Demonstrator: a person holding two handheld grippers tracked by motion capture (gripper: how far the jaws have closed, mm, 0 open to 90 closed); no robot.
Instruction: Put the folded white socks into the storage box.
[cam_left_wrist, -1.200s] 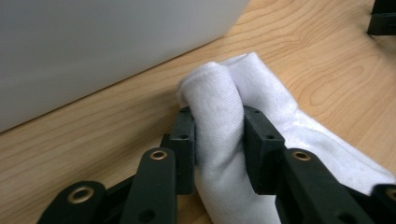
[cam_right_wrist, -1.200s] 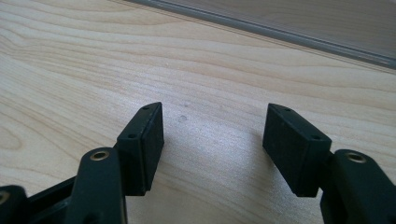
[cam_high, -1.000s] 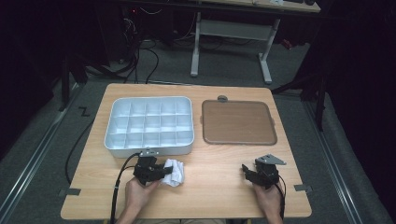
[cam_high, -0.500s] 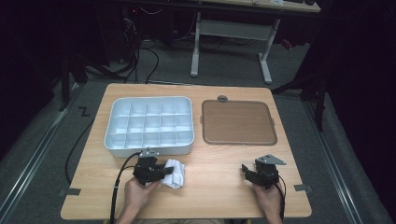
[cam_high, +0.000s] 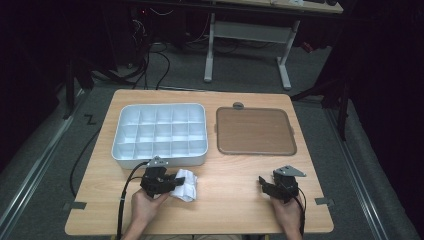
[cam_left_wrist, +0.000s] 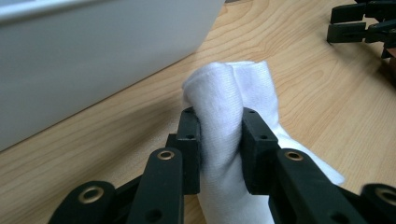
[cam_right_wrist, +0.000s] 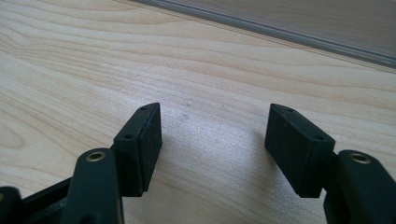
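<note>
cloth (cam_left_wrist: 229, 116) pinched in left tool (cam_left_wrist: 219, 133), on table (cam_left_wrist: 327, 102)

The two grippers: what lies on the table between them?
Only bare table in the high view; the cloth sits in the left gripper, beside the open right gripper.

No text, label, brand, number or sign can be read anywhere.

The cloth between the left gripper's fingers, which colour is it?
Plain white; the cloth shows best in the left gripper view.
</note>
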